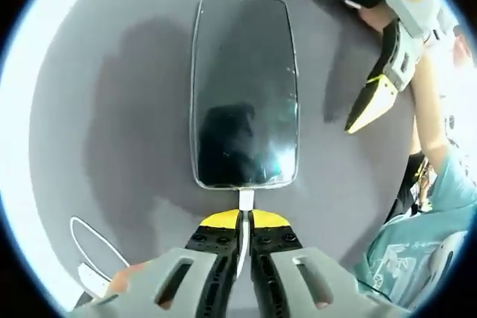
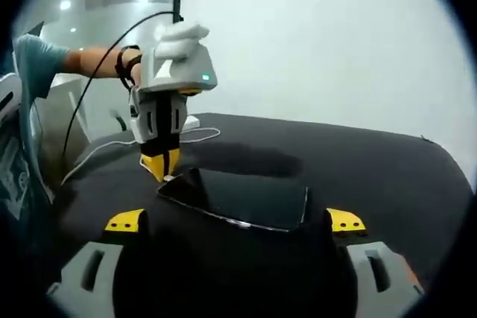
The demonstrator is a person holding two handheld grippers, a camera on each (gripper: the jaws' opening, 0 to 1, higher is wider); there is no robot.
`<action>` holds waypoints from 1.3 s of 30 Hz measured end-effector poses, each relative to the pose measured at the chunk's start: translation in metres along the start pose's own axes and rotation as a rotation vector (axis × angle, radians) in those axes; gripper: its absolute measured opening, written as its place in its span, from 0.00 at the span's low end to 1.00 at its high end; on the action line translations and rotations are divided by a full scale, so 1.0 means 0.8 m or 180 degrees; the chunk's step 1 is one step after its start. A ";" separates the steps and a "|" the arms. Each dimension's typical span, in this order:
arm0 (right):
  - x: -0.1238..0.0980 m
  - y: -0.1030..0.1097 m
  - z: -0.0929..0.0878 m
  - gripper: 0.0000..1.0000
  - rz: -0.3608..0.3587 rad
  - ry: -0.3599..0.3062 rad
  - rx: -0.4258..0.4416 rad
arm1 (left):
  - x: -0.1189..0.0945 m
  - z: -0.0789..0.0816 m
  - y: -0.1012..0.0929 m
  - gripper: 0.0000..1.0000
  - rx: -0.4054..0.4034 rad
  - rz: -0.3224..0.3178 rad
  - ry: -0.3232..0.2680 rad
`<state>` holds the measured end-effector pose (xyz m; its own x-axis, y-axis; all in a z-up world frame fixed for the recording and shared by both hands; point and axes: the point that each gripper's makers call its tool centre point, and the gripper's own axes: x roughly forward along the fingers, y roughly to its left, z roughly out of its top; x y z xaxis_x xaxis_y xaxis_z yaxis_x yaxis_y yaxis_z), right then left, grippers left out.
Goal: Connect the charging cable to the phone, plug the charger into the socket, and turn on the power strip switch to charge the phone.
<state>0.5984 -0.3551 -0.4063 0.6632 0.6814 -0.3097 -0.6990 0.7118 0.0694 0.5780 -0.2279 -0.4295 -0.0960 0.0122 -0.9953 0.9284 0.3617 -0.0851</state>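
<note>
The left gripper [image 1: 241, 223] pinches the white cable plug [image 1: 245, 200] with jaws pressed together, right at the phone's [image 1: 244, 91] near edge on the dark table [image 1: 112, 109]. The right gripper [image 2: 235, 223] has jaws spread around the phone's far end, apparently to steady it. This looks like the cable-connecting step; next, the plug needs a straight push into the port.

Cable [image 1: 243, 240] plug hidden btwn left gripper [image 1: 244, 219] tips.

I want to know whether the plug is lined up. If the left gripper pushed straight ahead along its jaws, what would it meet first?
The left gripper, shut on the white charging cable plug, points at the near short edge of the flat black phone. The plug already looks to be at that edge; whether it is seated is unclear.
</note>
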 end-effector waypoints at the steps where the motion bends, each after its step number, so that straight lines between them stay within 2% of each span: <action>1: 0.004 0.000 -0.003 0.93 -0.0028 0.0054 -0.0085 | 0.000 0.001 0.000 0.00 -0.0022 0.0005 -0.0032; 5: 0.015 0.007 0.002 0.93 -0.0009 0.0061 -0.0085 | 0.001 0.004 -0.003 0.00 -0.0077 0.0022 -0.0116; 8: 0.017 0.005 0.002 0.93 -0.0096 0.0066 -0.0060 | 0.001 0.003 -0.004 0.00 0.0025 0.0048 -0.0114; 10: 0.015 0.005 0.003 0.93 -0.0107 0.0015 0.0068 | 0.002 0.002 -0.006 0.00 0.0242 0.0061 -0.0121; 16: 0.017 0.006 0.001 0.93 -0.0111 0.0007 0.0019 | 0.003 0.003 -0.005 0.00 0.0162 0.0062 -0.0130; 19: 0.016 0.009 0.005 0.93 -0.0094 -0.0043 0.0123 | 0.001 0.001 -0.007 0.00 0.0195 0.0115 -0.0061; 20: 0.017 0.009 0.005 0.93 -0.0099 -0.0046 0.0129 | 0.002 -0.001 -0.004 0.00 0.0291 0.0157 -0.0025; 25: 0.018 0.009 0.005 0.93 -0.0151 -0.0053 0.0113 | 0.006 -0.001 -0.005 0.00 0.0223 0.0167 -0.0029; 27: 0.019 0.007 0.004 0.93 -0.0171 -0.0057 0.0094 | 0.008 0.000 -0.004 0.00 0.0184 0.0152 -0.0093; 29: 0.018 0.007 0.002 0.93 -0.0164 -0.0021 -0.0020 | 0.007 0.003 -0.007 0.01 0.0294 0.0083 -0.0278; 30: 0.018 0.007 0.002 0.93 -0.0161 -0.0025 -0.0011 | 0.006 0.004 -0.005 0.01 0.0127 0.0090 -0.0346; 33: 0.013 0.007 0.005 0.93 -0.0102 -0.0047 0.0057 | 0.003 0.005 -0.003 0.02 -0.0107 0.0064 -0.0553; 36: 0.005 0.011 0.013 0.93 -0.0069 -0.0107 0.0092 | 0.001 -0.011 -0.012 0.09 -0.0228 -0.0138 -0.0478; 38: -0.006 0.011 0.026 0.93 -0.0092 -0.0177 0.0137 | -0.004 -0.022 -0.012 0.09 -0.0203 -0.0112 -0.0523; 39: -0.014 0.012 0.036 0.93 -0.0102 -0.0223 0.0142 | -0.010 -0.029 -0.012 0.07 -0.0095 -0.0097 -0.0570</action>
<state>0.5921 -0.3512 -0.3747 0.7033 0.6672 -0.2453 -0.6654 0.7393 0.1031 0.5614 -0.2098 -0.4194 -0.0559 -0.1644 -0.9848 0.9148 0.3867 -0.1165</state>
